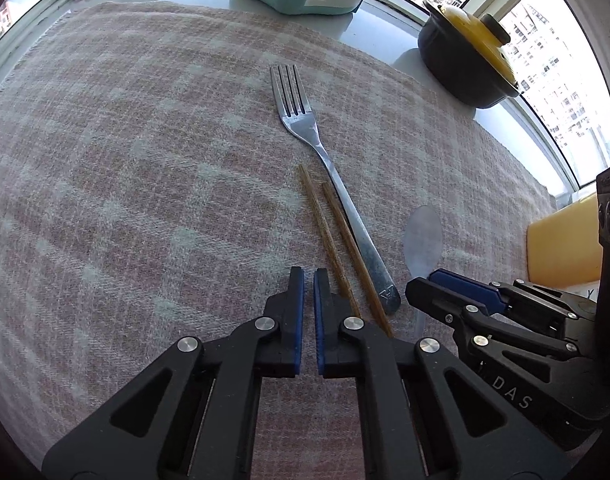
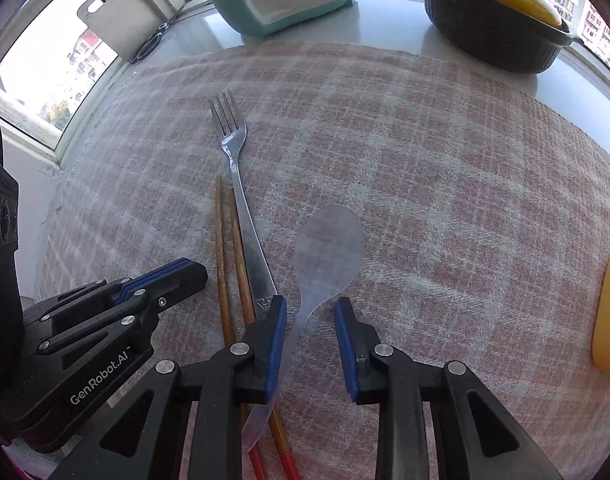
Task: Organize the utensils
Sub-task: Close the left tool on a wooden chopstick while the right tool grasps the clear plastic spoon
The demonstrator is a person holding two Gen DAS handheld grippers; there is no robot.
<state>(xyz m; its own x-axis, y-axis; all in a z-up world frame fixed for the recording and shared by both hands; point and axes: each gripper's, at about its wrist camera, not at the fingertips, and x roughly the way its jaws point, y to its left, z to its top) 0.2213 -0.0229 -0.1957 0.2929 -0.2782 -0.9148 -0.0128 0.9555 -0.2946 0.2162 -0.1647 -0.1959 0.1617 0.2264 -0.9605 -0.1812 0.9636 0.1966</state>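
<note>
My left tool (image 1: 309, 280) is closed on nothing; my right tool (image 2: 309, 312) straddles the clear spoon (image 2: 329, 248), jaws apart, perhaps brushing its handle. Chopsticks (image 2: 229, 264) and fork (image 2: 241, 200) lie at its ten o'clock on the checked cloth (image 2: 445, 184).

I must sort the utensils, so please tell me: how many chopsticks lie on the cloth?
2 chopsticks, side by side, left of the fork.

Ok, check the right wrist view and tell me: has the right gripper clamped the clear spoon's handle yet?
No: the right gripper straddles the clear spoon, with gaps beside its handle.
</note>
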